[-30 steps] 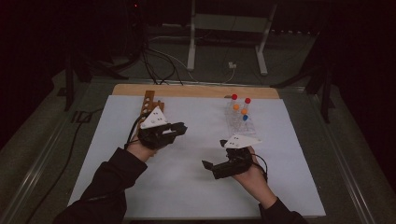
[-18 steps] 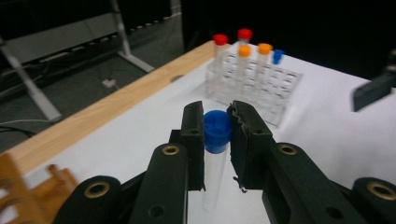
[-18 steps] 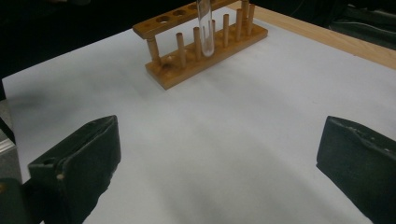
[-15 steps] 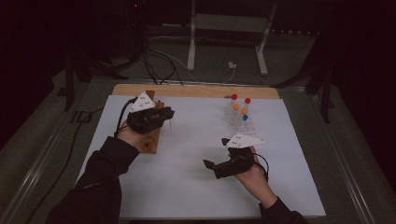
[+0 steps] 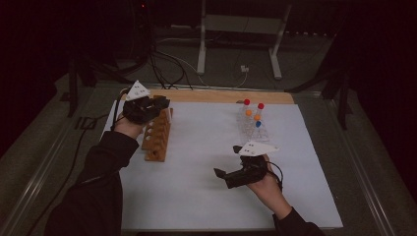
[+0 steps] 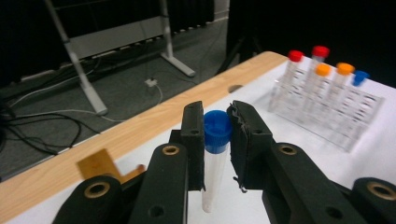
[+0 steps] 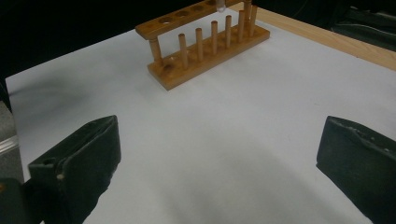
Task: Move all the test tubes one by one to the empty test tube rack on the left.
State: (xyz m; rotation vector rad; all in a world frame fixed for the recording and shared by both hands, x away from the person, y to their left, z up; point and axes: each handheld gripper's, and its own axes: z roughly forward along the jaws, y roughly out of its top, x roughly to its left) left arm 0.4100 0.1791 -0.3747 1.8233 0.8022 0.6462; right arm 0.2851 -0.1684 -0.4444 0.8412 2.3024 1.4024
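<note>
In the left gripper view, the blue-capped tube [image 6: 214, 158] is held at the centre of the frame by the left claw [image 6: 216, 140], closed on it just below the cap. The tube is judged light, stiff, smooth and breakable, so a gentle hold under the cap is advised. At the lower right of the high view, the right claw [image 5: 222, 175] is kept wide open and empty. Further up, at the upper left, the wooden rack [image 5: 157, 137] is seen on the counter [image 5: 206, 162].
</note>
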